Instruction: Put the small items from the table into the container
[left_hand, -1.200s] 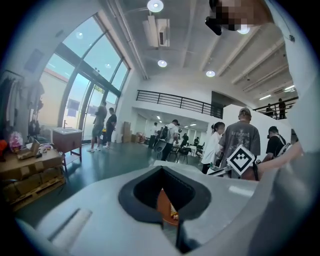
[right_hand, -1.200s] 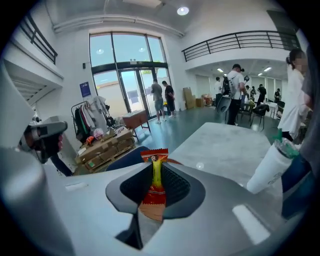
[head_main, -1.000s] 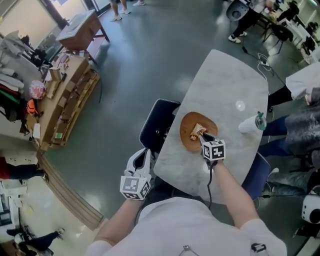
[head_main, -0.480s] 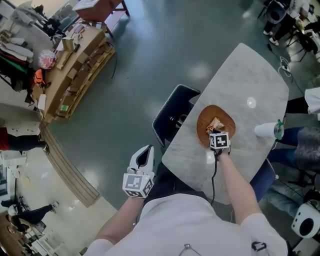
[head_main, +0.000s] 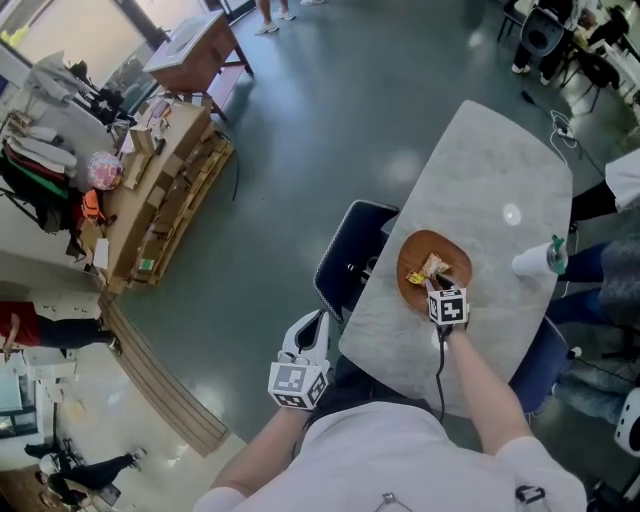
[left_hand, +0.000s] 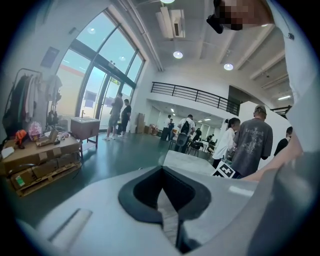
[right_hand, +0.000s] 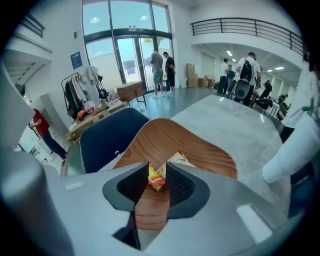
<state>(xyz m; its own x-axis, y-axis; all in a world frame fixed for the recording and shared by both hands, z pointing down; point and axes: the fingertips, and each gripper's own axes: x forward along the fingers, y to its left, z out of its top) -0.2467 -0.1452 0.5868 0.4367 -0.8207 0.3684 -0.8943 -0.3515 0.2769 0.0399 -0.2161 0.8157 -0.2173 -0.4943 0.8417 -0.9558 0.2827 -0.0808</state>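
wood tray (right_hand: 172, 140) under right gripper (right_hand: 157, 184); fingers opening, yellow snack packet (right_hand: 156, 176) between them; left gripper (left_hand: 169, 215) fingers together, well apart at 8 o'clock.

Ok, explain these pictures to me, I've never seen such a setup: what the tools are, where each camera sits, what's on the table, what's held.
No robot here: a person holds a two-jaw gripper in each hand. The wide picture comes from a camera on the head, looking down; the other two ride on the grippers. On the marble table stand a wooden tray with snack packets and a white lidded cup. The right gripper is over the tray, its jaws opening around a yellow packet. The left gripper hangs off the table, shut and empty.
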